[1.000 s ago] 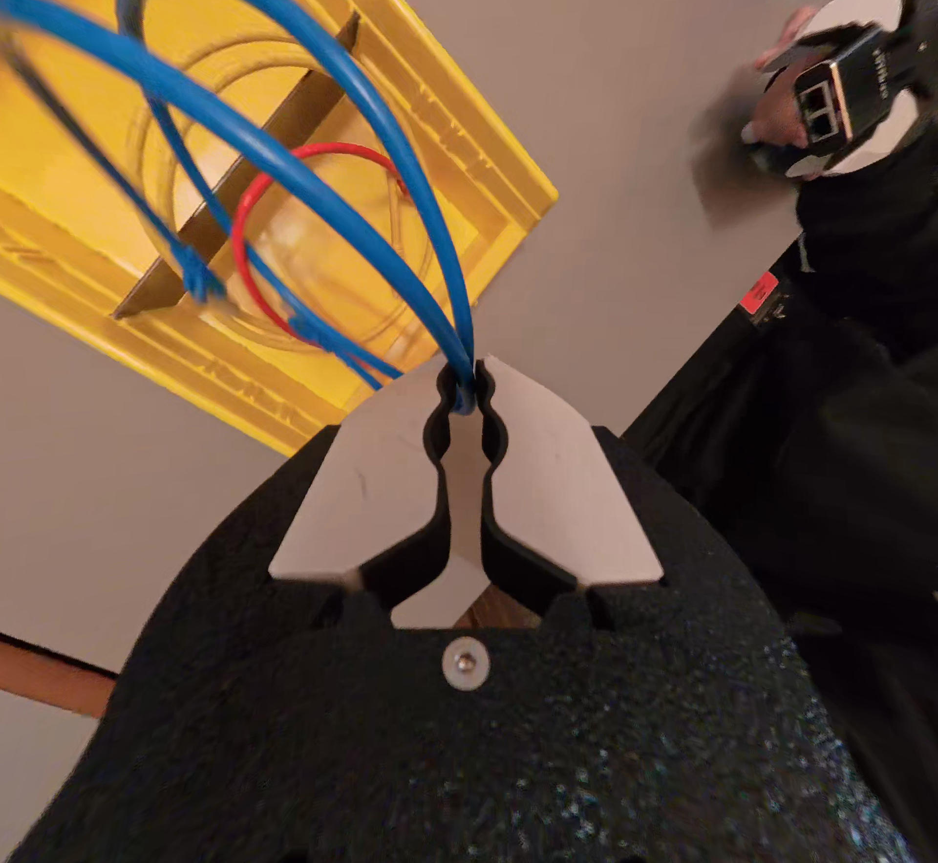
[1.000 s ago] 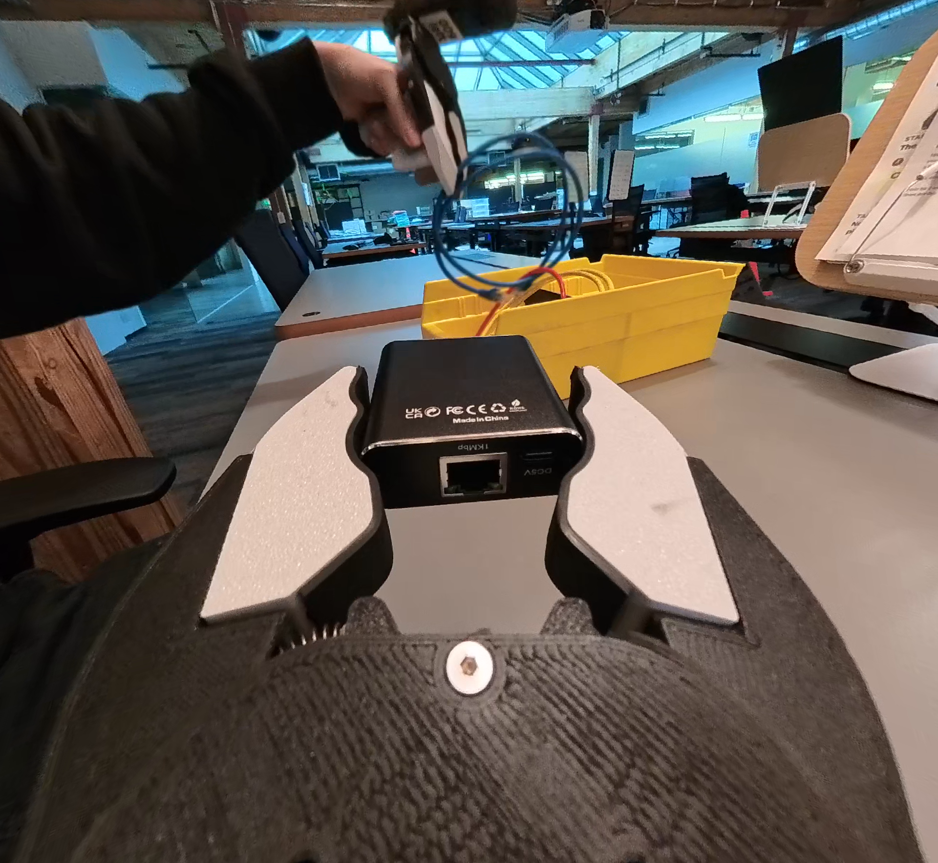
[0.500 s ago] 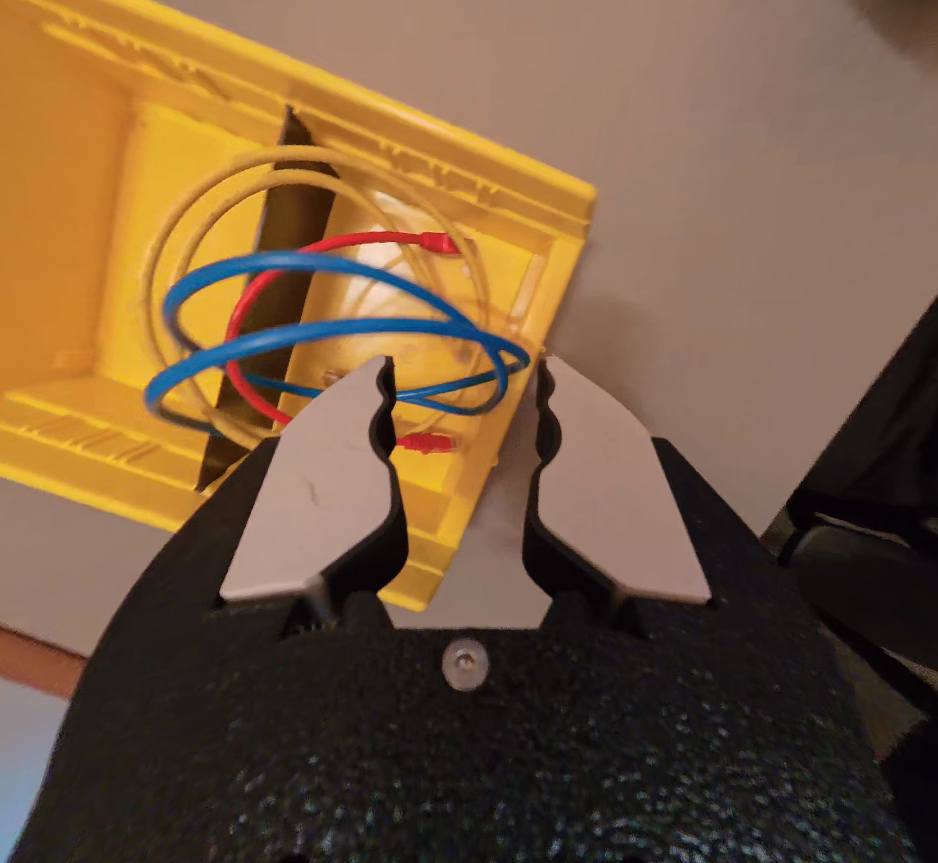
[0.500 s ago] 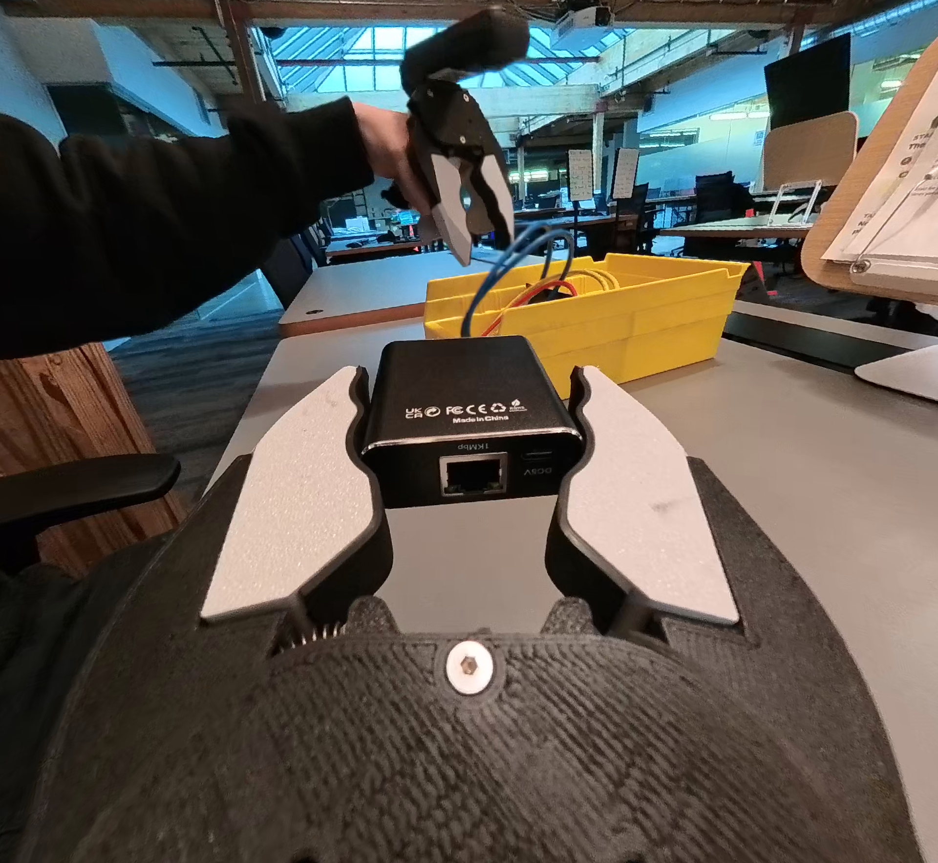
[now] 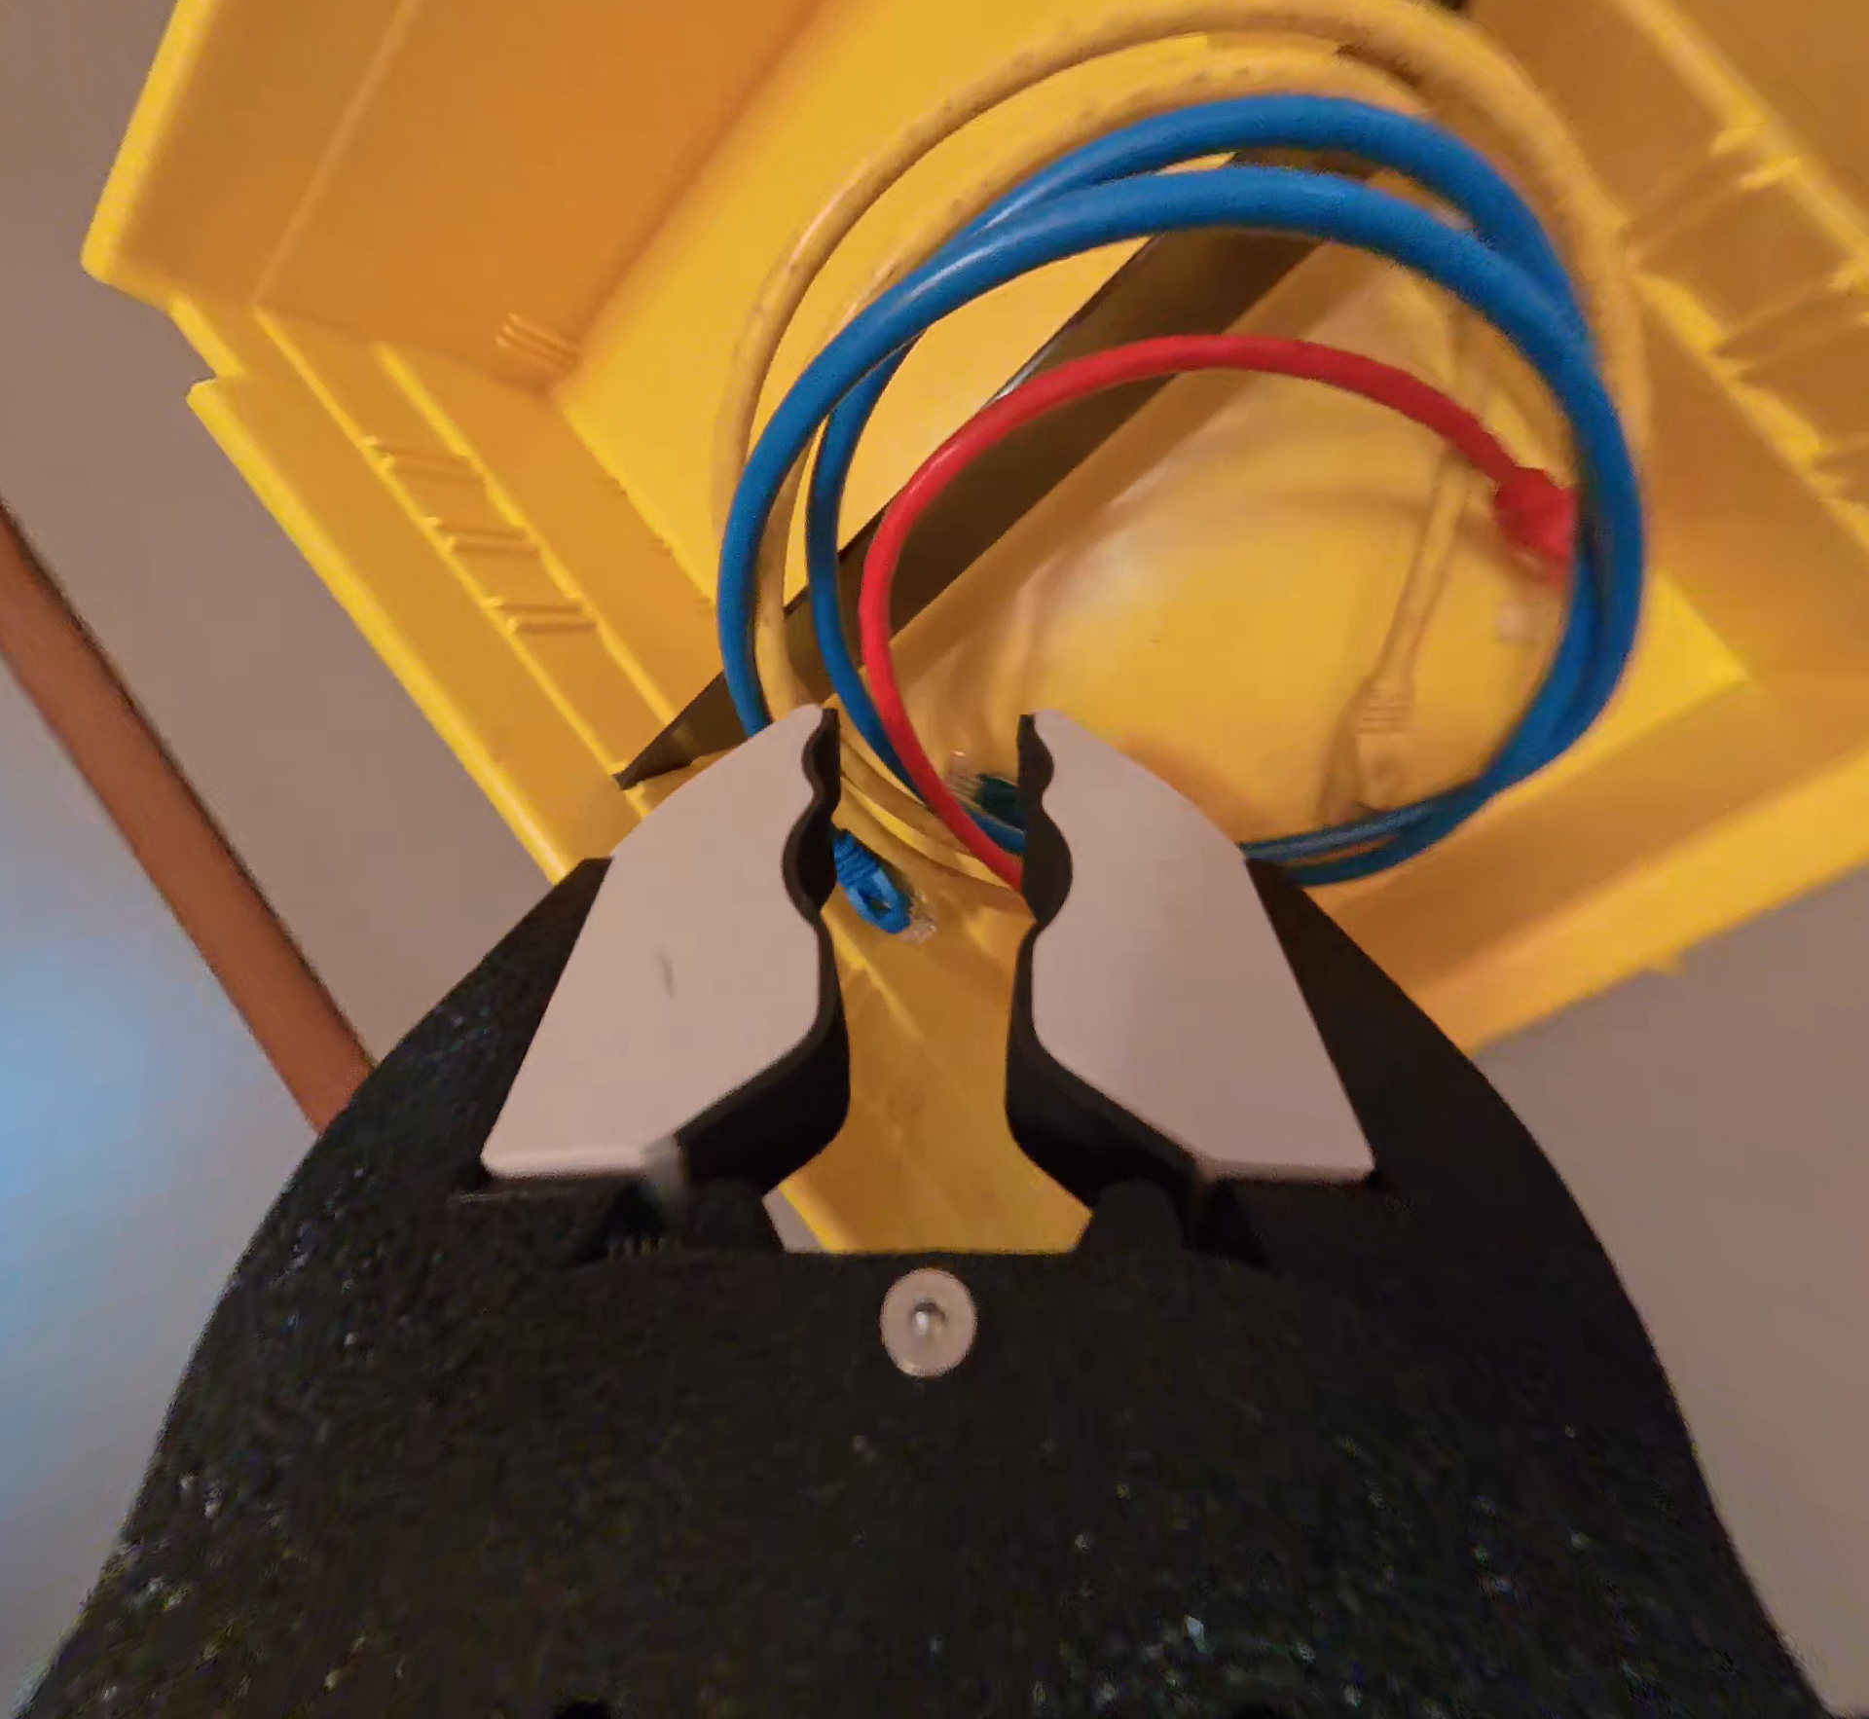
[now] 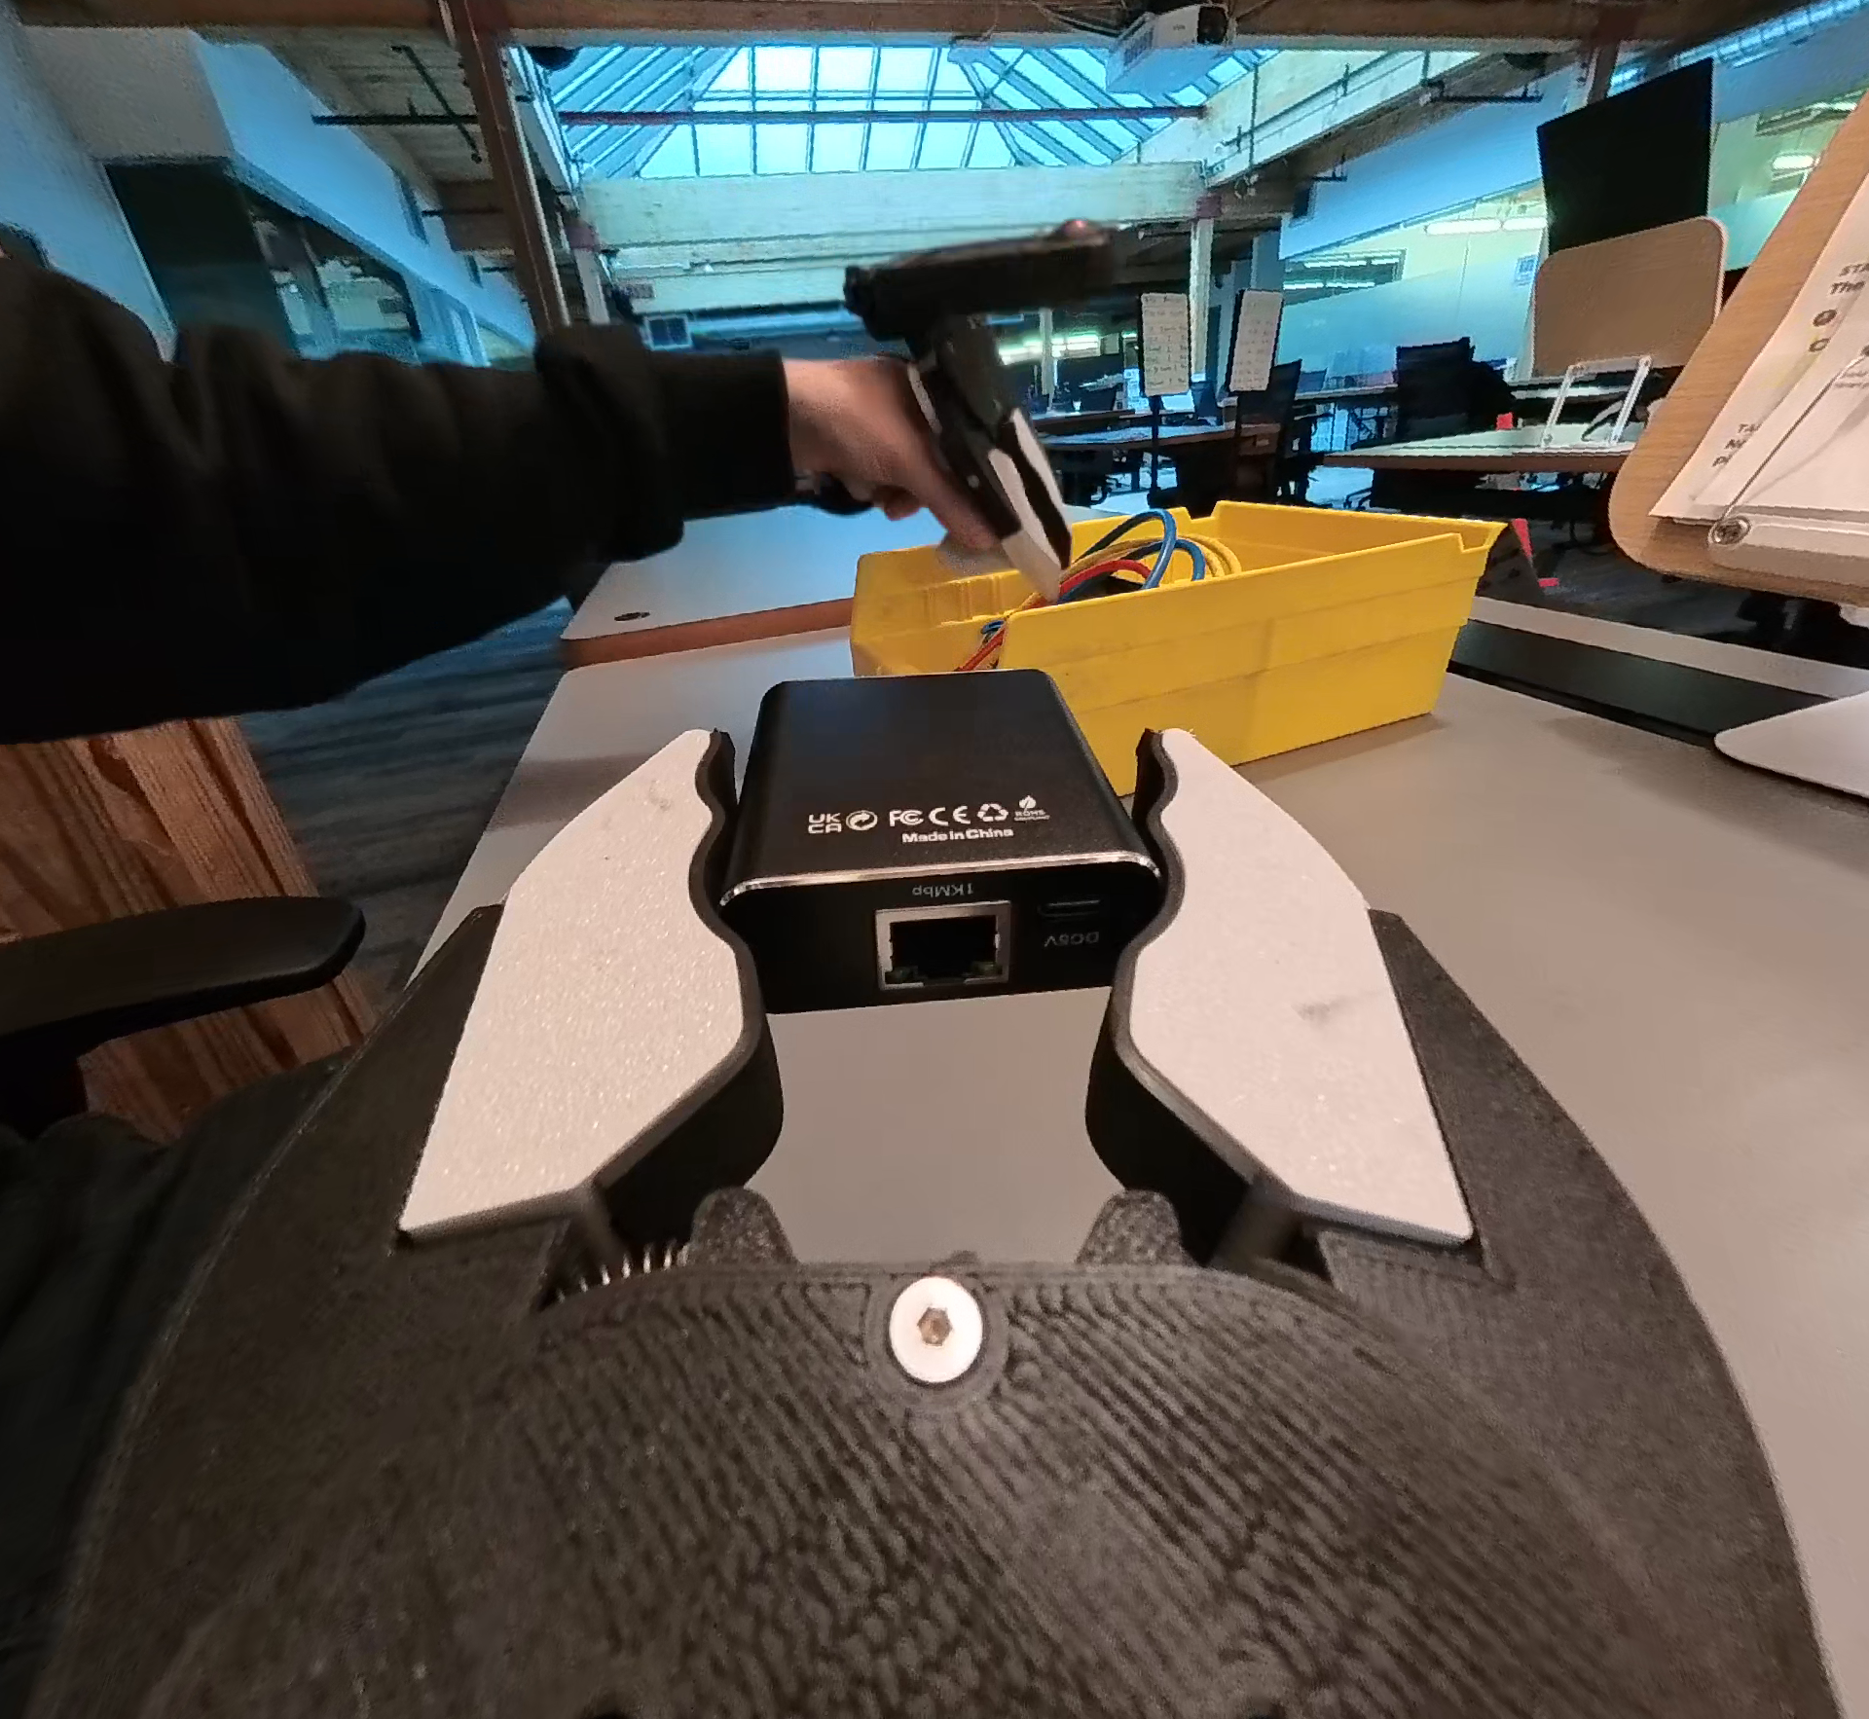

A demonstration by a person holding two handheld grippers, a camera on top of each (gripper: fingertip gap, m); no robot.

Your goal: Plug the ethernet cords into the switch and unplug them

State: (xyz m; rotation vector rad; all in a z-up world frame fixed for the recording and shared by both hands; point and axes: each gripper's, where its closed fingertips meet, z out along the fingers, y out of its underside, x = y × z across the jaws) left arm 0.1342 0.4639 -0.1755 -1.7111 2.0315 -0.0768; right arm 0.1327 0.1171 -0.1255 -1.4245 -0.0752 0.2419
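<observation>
Grey fingers (image 5: 708,942) of your left gripper (image 5: 925,765) parted, gripping nothing, tips poised above yellow bin (image 5: 425,184). Blue cord (image 5: 1193,209), red cord (image 5: 1204,356), yellow cord (image 5: 1264,2) coiled inside, against black divider (image 5: 1204,295). Bin walls close round coils; bin's far compartment open. Your right gripper (image 6: 936,755) clamps black switch (image 6: 910,760) by both sides, port facing camera. Bin sits just beyond switch on grey surface (image 6: 1517,912), bare room to right. Open office with wooden ceiling beams behind.
</observation>
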